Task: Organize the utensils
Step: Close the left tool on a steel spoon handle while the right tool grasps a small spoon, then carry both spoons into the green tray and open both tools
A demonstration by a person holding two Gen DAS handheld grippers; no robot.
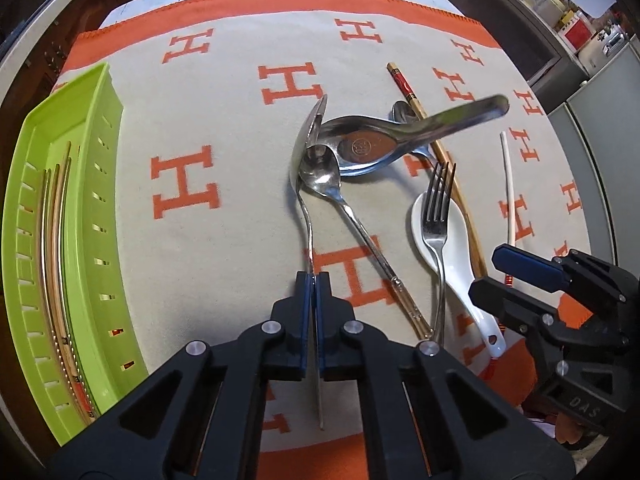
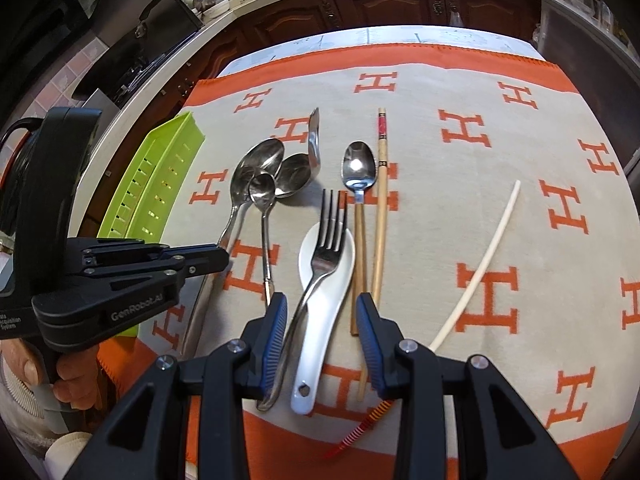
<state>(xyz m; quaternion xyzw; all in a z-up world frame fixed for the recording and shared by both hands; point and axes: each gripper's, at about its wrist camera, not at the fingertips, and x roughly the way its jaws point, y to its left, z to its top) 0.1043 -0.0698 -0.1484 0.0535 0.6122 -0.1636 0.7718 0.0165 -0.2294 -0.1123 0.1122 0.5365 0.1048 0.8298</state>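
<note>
While its handle runs back between the closed pads of the left gripper [image 1: 315,280], the long steel spoon [image 1: 305,184] points its bowl away from the camera, long axis almost straight up the left wrist view, the bowl tipped on edge against the other spoons. The handle passes through the pads and sticks out behind them. Just beside it a second steel spoon [image 1: 320,178] lies bowl up, its handle slanting toward the near right. Its bowl touches a broad steel soup spoon [image 1: 360,148], whose short handle angles up and right, blurred at its end.

To the right a fork [image 1: 436,204] lies with its tines pointing away, resting across the bowl of a white ceramic spoon [image 1: 452,248] whose handle points to the near edge. A wooden chopstick [image 1: 436,148] with a red top runs diagonally behind them, across a small teaspoon [image 2: 359,168]. A white chopstick [image 1: 509,188] lies apart on the right.

The right gripper [image 2: 322,312] hangs with its jaws spread wide on either side of the fork and white spoon handles, touching neither as far as shows. All lie on a grey cloth [image 1: 224,240] patterned with orange H letters. At the left a green tray [image 1: 80,200] holds several chopsticks [image 1: 54,240] lengthwise.
</note>
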